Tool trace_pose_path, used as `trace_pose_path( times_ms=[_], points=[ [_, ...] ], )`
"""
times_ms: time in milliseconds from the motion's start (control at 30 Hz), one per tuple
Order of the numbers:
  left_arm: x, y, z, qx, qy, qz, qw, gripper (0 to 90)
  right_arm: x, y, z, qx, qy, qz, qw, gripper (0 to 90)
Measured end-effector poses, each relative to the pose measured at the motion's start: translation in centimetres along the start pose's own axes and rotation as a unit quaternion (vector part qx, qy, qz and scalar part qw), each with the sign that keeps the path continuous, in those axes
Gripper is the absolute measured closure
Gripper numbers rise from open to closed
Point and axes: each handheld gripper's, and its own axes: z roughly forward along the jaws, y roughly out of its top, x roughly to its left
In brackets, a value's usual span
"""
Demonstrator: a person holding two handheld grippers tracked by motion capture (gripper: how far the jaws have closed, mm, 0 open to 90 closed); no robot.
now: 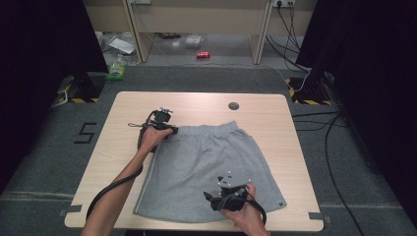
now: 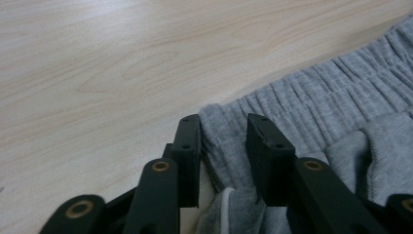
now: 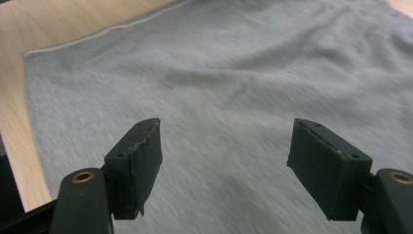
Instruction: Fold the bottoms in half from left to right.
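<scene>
Grey shorts (image 1: 211, 157) lie flat on the wooden table (image 1: 196, 103), waistband toward the far edge. My left gripper (image 1: 164, 129) is at the waistband's left corner. In the left gripper view its jaws (image 2: 223, 122) stand narrow with the gathered corner of the shorts (image 2: 341, 97) between them, and a sliver of table shows beside the left pad. My right gripper (image 1: 212, 199) hovers over the lower right part of the shorts near the hem. In the right gripper view that gripper (image 3: 226, 131) is wide open above the blurred grey cloth (image 3: 219, 73), with nothing between the pads.
A round cable hole (image 1: 233, 105) sits in the table near its far edge. Bare wood (image 2: 97, 73) lies left of the waistband. Beyond the table, the floor holds a red can (image 1: 203, 55), a green bottle (image 1: 117, 69) and cables (image 1: 324, 132) at the right.
</scene>
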Motion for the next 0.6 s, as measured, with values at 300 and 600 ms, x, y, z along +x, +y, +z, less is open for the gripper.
trace_pose_path(
  times_ms=[300, 600],
  points=[
    [0.3, 0.0, 0.0, -0.004, -0.007, 0.012, 0.9999, 75.2, 2.9, 2.0, 3.3, 0.006, 0.037, -0.029, 0.9989, 28.7],
    [0.7, 0.0, 0.1, -0.008, -0.011, 0.012, 0.9998, 75.4, 6.0, 4.0, 6.7, 0.008, 0.069, -0.049, 0.9964, 29.5]
  ],
)
